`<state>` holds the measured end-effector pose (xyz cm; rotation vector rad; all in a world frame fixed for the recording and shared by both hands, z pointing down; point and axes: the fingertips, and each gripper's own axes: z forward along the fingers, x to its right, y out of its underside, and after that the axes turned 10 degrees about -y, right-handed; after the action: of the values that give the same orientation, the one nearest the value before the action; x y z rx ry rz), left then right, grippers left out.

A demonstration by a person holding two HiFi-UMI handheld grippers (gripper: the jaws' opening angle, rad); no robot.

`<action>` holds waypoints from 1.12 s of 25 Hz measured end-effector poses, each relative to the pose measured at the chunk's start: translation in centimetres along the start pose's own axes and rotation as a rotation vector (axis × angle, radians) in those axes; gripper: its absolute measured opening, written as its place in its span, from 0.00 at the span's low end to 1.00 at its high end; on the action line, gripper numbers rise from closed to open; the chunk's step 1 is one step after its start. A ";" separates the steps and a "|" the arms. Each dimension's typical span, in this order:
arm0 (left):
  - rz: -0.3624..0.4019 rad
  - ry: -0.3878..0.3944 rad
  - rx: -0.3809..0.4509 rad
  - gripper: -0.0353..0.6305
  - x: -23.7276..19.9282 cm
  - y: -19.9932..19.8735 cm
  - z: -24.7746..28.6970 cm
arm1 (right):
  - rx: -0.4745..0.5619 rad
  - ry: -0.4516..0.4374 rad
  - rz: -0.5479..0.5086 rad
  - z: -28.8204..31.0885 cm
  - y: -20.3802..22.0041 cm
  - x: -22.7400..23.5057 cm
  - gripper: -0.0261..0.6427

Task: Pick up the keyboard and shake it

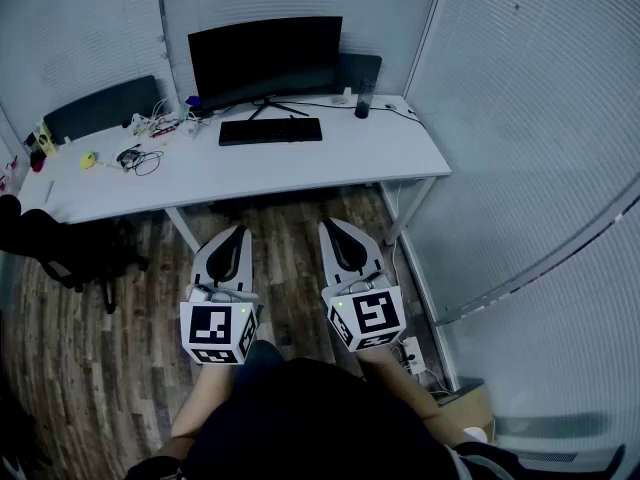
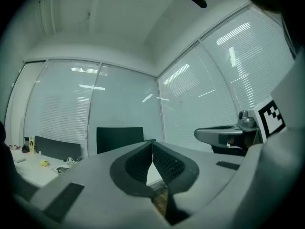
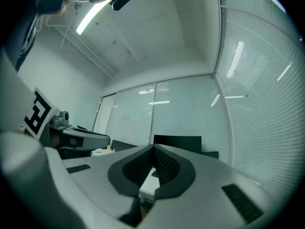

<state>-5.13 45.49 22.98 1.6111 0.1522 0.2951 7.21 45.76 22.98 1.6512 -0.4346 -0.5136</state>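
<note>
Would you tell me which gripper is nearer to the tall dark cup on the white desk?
Right. In the head view the right gripper hangs short of the white desk, nearly in line with the tall dark cup; the left gripper is farther to the cup's left.

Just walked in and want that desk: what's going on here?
A person stands back from the long white desk, a two-jaw gripper in each hand. The left gripper and right gripper are both shut on nothing, held over the wooden floor. The flat black keyboard lies untouched on the desk before the dark monitor; the pick-up has not begun.
</note>
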 end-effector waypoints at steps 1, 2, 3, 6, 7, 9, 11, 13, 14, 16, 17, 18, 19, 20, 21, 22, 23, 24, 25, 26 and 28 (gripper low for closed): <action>-0.001 -0.002 0.000 0.09 0.2 -0.1 0.3 | -0.002 -0.001 0.002 0.0 0.0 0.4 0.08; -0.001 -0.003 0.000 0.09 0.4 -0.2 0.5 | -0.004 -0.002 0.004 0.1 0.0 0.8 0.08; -0.001 -0.005 0.000 0.09 0.6 -0.2 0.7 | -0.005 -0.002 0.006 0.1 0.0 1.1 0.08; 0.005 -0.009 -0.005 0.09 0.7 0.2 1.3 | 0.009 0.004 0.018 0.3 0.4 1.7 0.08; 0.008 -0.011 -0.007 0.09 0.6 0.5 1.5 | 0.018 0.004 0.032 0.4 0.6 1.8 0.08; 0.010 -0.016 -0.009 0.09 0.2 1.0 2.0 | 0.034 0.001 0.060 1.1 1.2 2.2 0.08; 0.003 -0.020 -0.007 0.09 -0.5 1.6 2.7 | 0.035 0.006 0.058 2.2 1.7 2.6 0.08; -0.010 -0.019 -0.010 0.09 -1.7 2.2 3.8 | 0.030 0.018 0.040 3.5 2.0 2.8 0.08; -0.017 -0.016 -0.011 0.09 -2.5 2.5 4.6 | 0.027 0.025 0.028 4.3 2.2 2.9 0.08; -0.035 -0.012 -0.009 0.09 -4.2 3.2 6.7 | 0.010 0.037 0.001 6.4 2.8 3.4 0.08; -0.045 -0.010 -0.008 0.09 -4.9 3.6 7.9 | -0.004 0.039 -0.006 7.5 3.4 3.9 0.08; -0.053 -0.009 -0.009 0.09 -5.6 4.0 9.2 | -0.021 0.038 -0.005 8.6 4.0 4.5 0.08; -0.060 -0.008 -0.013 0.09 -6.2 4.4 10.4 | -0.036 0.037 0.004 9.6 4.7 5.2 0.08; -0.066 -0.006 -0.018 0.09 -6.8 4.9 11.7 | -0.048 0.041 0.014 10.6 5.2 5.9 0.08; -0.069 -0.003 -0.024 0.09 -7.4 5.2 13.1 | -0.057 0.048 0.020 11.7 5.7 6.7 0.08; -0.072 0.002 -0.032 0.11 -8.0 5.6 14.8 | -0.065 0.056 0.023 13.0 6.1 7.6 0.08; -0.075 0.010 -0.043 0.19 -8.7 6.1 16.6 | -0.075 0.062 0.024 14.4 6.5 8.4 0.08; -0.079 0.016 -0.056 0.26 -9.5 6.6 18.4 | -0.087 0.066 0.025 15.8 7.1 9.1 0.08; -0.082 0.019 -0.069 0.27 -10.5 7.2 20.1 | -0.100 0.069 0.026 17.3 7.7 9.7 0.08; -0.084 0.019 -0.083 0.27 -11.5 7.9 21.6 | -0.115 0.074 0.027 18.7 8.4 10.4 0.08; -0.089 0.023 -0.114 0.28 -13.5 9.2 24.4 | -0.146 0.088 0.034 21.2 9.7 11.8 0.08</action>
<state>-11.92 17.77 29.88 1.4843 0.2199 0.2495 5.13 20.47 29.25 1.5175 -0.3514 -0.4349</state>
